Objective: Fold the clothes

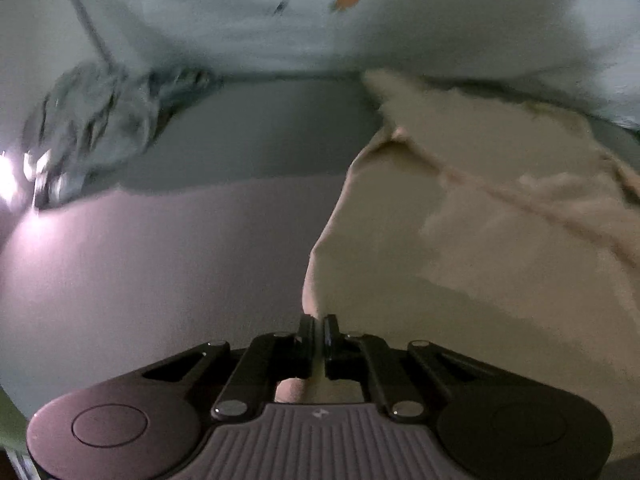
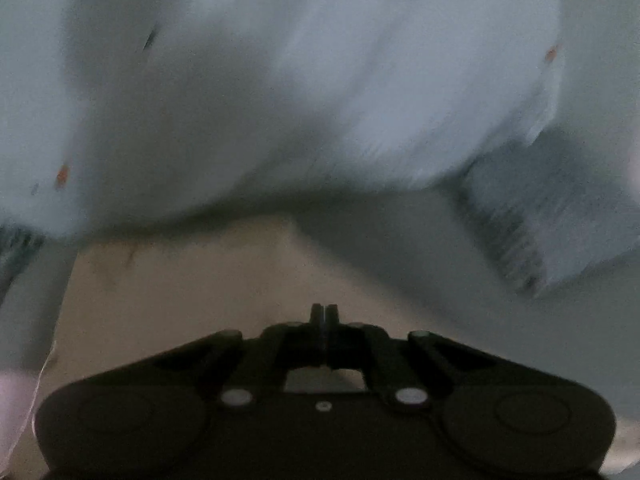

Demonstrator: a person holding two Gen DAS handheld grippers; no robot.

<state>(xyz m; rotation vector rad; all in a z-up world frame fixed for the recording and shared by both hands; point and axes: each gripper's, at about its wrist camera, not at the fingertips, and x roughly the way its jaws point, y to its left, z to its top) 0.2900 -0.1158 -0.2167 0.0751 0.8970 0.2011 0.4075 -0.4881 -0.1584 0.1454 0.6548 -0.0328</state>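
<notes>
A beige garment (image 1: 480, 232) lies spread over the right half of the left wrist view on a pale bed sheet (image 1: 140, 272). My left gripper (image 1: 319, 320) is shut on the beige garment's near edge, with cloth pinched between the jaws. In the right wrist view the same beige garment (image 2: 192, 292) lies under my right gripper (image 2: 324, 310), whose jaws are closed together; whether cloth is pinched between them is not visible. The right view is blurred by motion.
A pale blue-white quilt with small orange marks (image 1: 320, 20) is heaped at the far side, also filling the right wrist view (image 2: 300, 80). A crumpled grey patterned cloth (image 1: 100, 120) lies at far left. A grey knitted cloth (image 2: 560, 208) sits at right.
</notes>
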